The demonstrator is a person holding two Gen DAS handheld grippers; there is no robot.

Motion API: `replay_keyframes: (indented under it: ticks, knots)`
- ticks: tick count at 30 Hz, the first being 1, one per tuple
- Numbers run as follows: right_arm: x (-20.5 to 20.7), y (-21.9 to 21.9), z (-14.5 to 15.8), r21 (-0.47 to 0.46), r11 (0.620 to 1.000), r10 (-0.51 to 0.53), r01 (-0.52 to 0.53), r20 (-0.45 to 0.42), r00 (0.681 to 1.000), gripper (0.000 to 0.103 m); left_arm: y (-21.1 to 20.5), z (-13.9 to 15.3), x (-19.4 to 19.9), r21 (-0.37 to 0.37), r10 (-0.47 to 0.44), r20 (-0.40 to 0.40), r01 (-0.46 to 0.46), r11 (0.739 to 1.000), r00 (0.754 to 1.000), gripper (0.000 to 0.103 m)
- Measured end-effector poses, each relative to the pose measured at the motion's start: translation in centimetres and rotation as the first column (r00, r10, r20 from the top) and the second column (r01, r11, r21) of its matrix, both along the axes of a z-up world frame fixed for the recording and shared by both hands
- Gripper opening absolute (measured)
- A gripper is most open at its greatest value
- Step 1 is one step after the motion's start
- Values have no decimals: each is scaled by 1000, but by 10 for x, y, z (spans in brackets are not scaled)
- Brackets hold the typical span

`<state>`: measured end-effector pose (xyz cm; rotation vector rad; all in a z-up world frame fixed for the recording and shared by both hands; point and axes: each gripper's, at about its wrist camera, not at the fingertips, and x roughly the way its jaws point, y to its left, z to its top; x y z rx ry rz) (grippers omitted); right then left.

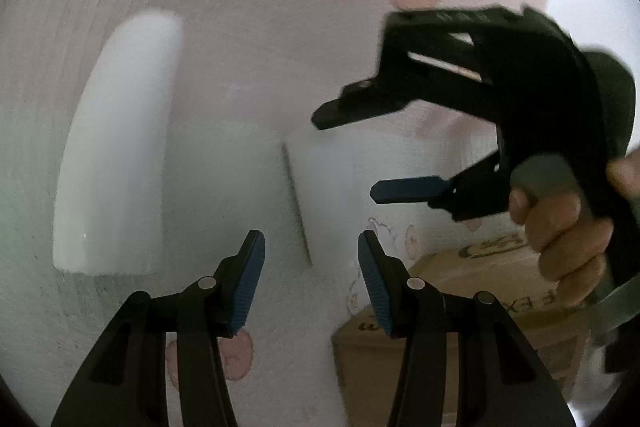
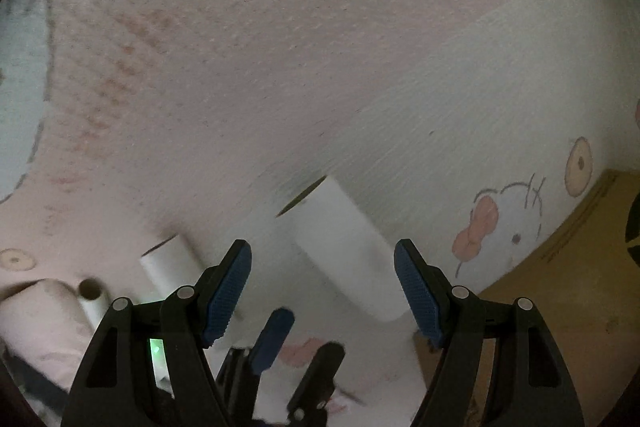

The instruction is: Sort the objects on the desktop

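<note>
Pink cartoon-printed cloth (image 2: 280, 27) covered the table wherever you looked, bows and little faces all over it, and the light was dim. Your left gripper (image 1: 311, 283) had its fingers spread wide with nothing between them, aimed at a white block (image 1: 320, 187) lying on the cloth just ahead. Your right gripper (image 1: 352, 155) swept in blurred from the right of the left wrist view, your hand (image 1: 568, 227) wrapped round its handle, its fingers also standing wide and empty, one above and one beside that same block. From the right wrist view you were looking down on a white paper roll (image 2: 344, 247) lying on its side between and beyond the fingertips, not yet touched as far as I could tell. Off to the lower left sat a smaller white roll (image 2: 172, 267), a thin tube (image 2: 92, 295) and a pink-wrapped roll (image 2: 36, 319), close together. A long white slab (image 1: 116, 147) lay well apart to the left in the left wrist view. A cardboard box (image 2: 560, 287) waited at the table's right edge, likely a place to sort things into, though I couldn't see inside it. By my reckoning you were early on: nothing was held, several pieces were loose on the cloth, and no sorted group showed yet. Picking up the roll looked like the step in hand.
</note>
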<state>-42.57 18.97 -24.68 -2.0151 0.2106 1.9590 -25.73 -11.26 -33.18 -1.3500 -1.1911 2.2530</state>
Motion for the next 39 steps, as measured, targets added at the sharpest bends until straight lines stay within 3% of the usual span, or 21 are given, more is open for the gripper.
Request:
replay_keyframes:
  ticks: [4, 7, 11, 13, 22, 26, 30, 34, 37, 39]
  knots:
    - [4, -1, -13, -22, 999, 27, -26, 43, 999, 68, -14, -10, 3, 84, 46, 20, -47, 995, 999, 52]
    - [9, -11, -17, -17, 996, 92, -91, 71, 993, 51, -20, -10, 5, 98, 63, 20, -64, 993, 998, 52]
    - [19, -25, -22, -90, 992, 93, -83, 109, 990, 41, -19, -13, 3, 100, 64, 30, -67, 993, 997, 51]
    - [24, -34, -24, -98, 989, 119, -107, 118, 986, 40, -16, -13, 3, 82, 53, 39, -56, 995, 998, 44]
    - [50, -59, -24, -52, 982, 185, -181, 93, 978, 38, -19, -2, 18, 33, -13, 27, 12, 999, 1000, 44]
    - [71, -61, -26, -109, 983, 159, -151, 75, 984, 38, -29, 9, 41, -6, -37, 43, 37, 999, 998, 44]
    - [99, -77, -30, -177, 968, 190, -180, 36, 981, 38, -43, 20, 70, -33, -35, 72, 38, 999, 997, 43]
    - [126, -103, -31, -182, 950, 250, -255, -48, 967, 38, -47, 23, 97, -61, -32, 84, 37, 997, 996, 43]
    - [142, -122, -32, -181, 936, 283, -301, -120, 952, 38, -50, 32, 110, -109, -22, 74, 30, 994, 997, 43]
    - [150, -132, -34, -191, 924, 307, -330, -143, 941, 38, -37, 23, 99, -131, -14, 78, 24, 991, 997, 43]
